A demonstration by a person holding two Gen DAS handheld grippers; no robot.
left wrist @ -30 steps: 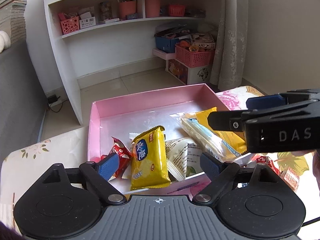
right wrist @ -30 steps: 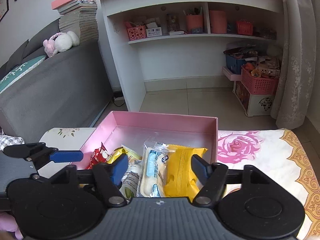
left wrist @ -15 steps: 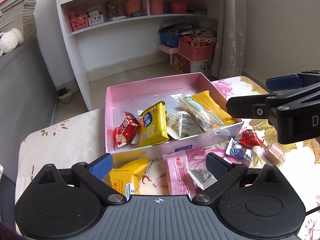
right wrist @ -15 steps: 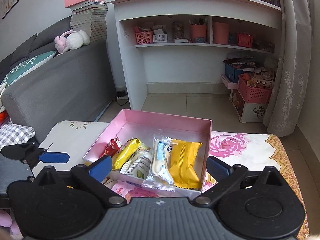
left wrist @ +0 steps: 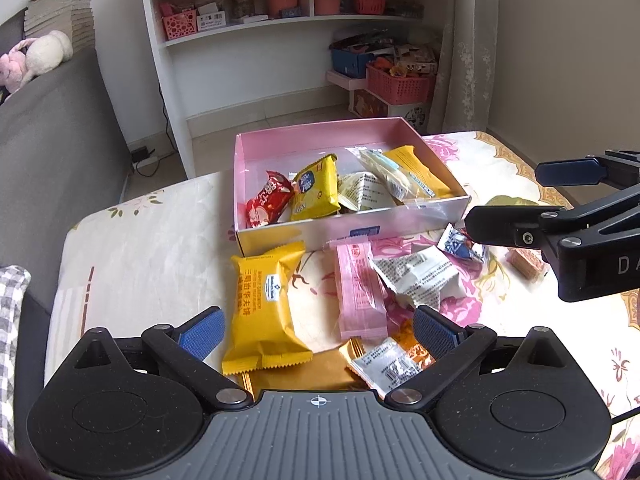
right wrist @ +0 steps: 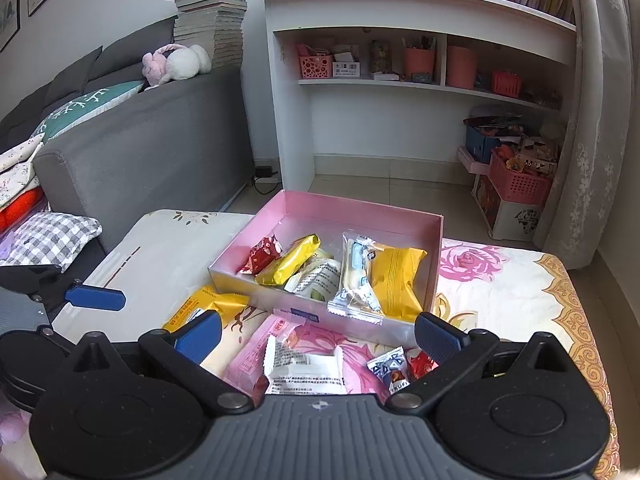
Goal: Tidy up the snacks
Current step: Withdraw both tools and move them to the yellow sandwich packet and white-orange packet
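A pink box (left wrist: 312, 142) (right wrist: 344, 210) on the flowered table holds several snack packets: red, yellow, white and clear. In front of it lie loose snacks: a yellow packet (left wrist: 262, 306) (right wrist: 208, 306), a pink packet (left wrist: 358, 292) (right wrist: 256, 354), a white packet (left wrist: 420, 276) (right wrist: 304, 368), a blue-and-white candy (left wrist: 460, 244) (right wrist: 390, 370) and a small orange packet (left wrist: 384, 364). My left gripper (left wrist: 318, 330) is open and empty, above the near loose snacks. My right gripper (right wrist: 318, 334) is open and empty, just short of the box's front wall; it shows at the right of the left wrist view (left wrist: 560, 204).
A grey sofa (right wrist: 132, 148) with cushions stands left of the table. A white shelf unit (right wrist: 400, 60) and pink baskets (right wrist: 520, 184) stand on the floor beyond. The table's far edge runs behind the box; a small pink biscuit (left wrist: 524, 262) lies at the right.
Both grippers have pulled back and up from the box, still open. The loose snacks in front of the box have come into view.
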